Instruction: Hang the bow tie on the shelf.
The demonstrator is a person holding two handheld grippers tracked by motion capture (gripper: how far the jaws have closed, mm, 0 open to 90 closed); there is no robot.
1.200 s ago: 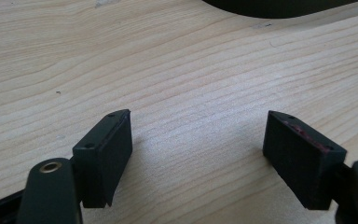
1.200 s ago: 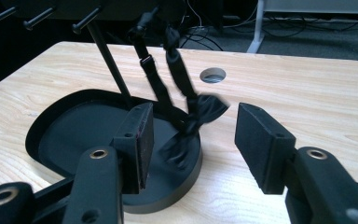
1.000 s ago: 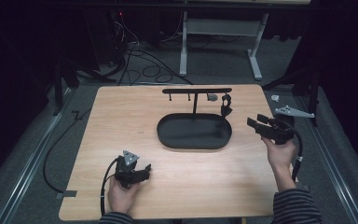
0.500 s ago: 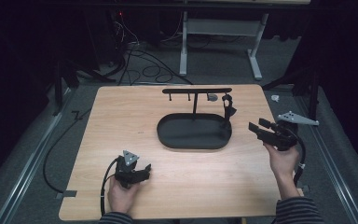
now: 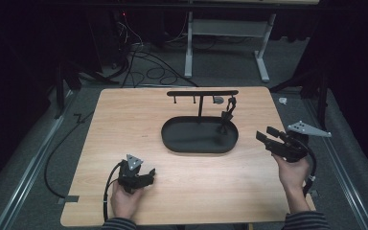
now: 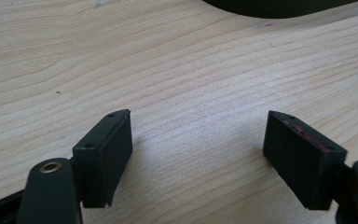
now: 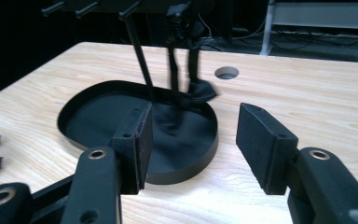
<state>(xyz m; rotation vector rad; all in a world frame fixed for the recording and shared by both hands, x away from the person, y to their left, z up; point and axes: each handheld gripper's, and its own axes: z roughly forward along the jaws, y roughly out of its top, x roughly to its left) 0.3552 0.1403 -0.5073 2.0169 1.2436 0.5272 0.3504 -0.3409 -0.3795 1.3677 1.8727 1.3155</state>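
My left gripper [image 5: 146, 176] rests on pale, grained wood tabletop [image 5: 124, 120], jaws wide, nothing between. My right gripper [image 5: 264, 136] gapes empty toward the matte black oval tray [image 5: 172, 139], long axis across the tabletop; a dark strap [image 5: 227, 115] hangs from its T-shaped rack [image 5: 202, 93].

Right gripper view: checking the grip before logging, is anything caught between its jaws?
No, the right gripper stands open, with bare table in the gap.
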